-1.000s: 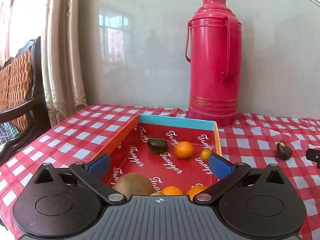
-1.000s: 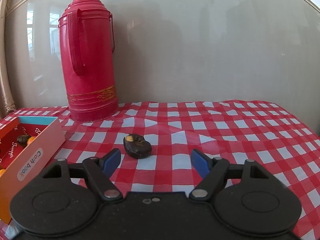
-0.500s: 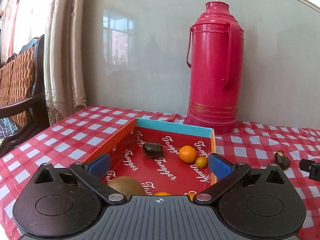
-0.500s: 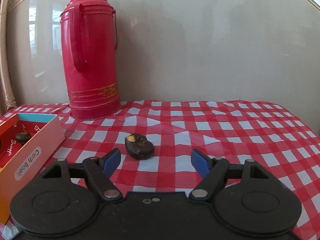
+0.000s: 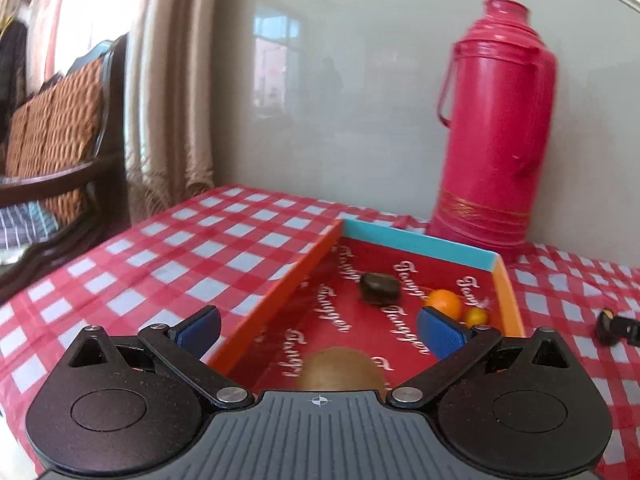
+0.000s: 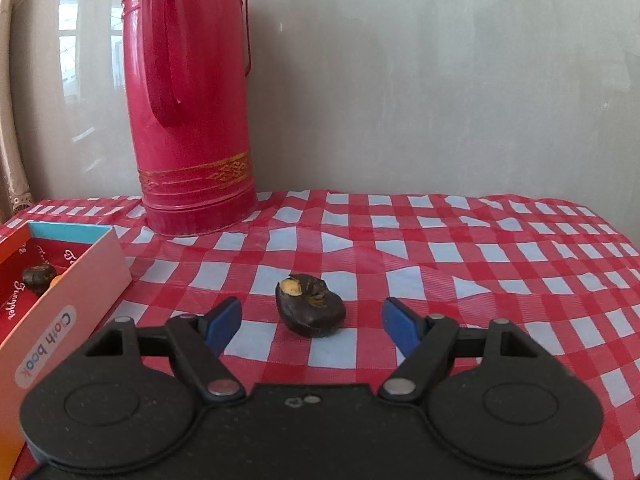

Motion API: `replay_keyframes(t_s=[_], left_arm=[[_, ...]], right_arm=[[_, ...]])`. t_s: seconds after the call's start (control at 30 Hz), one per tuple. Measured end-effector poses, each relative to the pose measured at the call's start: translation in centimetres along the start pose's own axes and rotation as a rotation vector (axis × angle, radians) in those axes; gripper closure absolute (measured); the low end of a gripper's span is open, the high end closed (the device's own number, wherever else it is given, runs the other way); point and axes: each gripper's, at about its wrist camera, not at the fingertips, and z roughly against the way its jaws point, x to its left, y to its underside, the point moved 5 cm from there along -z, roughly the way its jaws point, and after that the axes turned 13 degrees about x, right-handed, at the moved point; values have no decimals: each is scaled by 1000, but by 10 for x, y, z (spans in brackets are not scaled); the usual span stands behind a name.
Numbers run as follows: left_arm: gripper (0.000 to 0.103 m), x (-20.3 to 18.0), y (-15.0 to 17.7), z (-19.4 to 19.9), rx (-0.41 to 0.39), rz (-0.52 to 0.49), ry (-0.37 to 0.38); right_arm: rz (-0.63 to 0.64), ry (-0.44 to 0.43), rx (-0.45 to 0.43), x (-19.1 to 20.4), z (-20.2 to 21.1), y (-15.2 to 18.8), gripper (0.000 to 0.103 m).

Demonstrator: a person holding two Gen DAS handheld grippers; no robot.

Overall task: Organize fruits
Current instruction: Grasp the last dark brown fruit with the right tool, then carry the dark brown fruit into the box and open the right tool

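A shallow red box with a blue far rim lies on the checked tablecloth. In it are a dark fruit, an orange, a small yellow-orange fruit and a brown kiwi. My left gripper is open and empty over the box's near left wall. A dark brown fruit with a yellow spot lies on the cloth. My right gripper is open, with this fruit just beyond its fingertips. The same fruit shows at the left wrist view's right edge.
A tall red thermos stands against the wall behind the box, also in the left wrist view. The box's pale side is to the right gripper's left. A wicker chair and curtain stand past the table's left edge.
The left gripper has swung left and pulled back, so the box now sits to the right in its view. The right gripper has moved closer to the dark fruit on the cloth.
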Motion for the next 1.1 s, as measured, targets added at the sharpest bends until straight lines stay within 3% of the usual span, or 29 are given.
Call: replay_keyframes(t_s=[0.43,0.5,0.53,0.6,1.1], left_arm=[[0,21,0,-6,15,7,-25],[0,21,1,-7,21,2,-26],[0,20,1,-6,20,-2,-28],[0,19,1,-5,20,-6,-25],[0,20,14,34,-1,-27,12]], right_arm=[[-40,-12,96,-7,-33,-6,34],[-30,-15,122,-5,-40,-6,42],[-28,-23,132,-3,-43,-6,66],[-2,-4,128,2,-42,-7,68],[50,-64,1,20,52,10,68]])
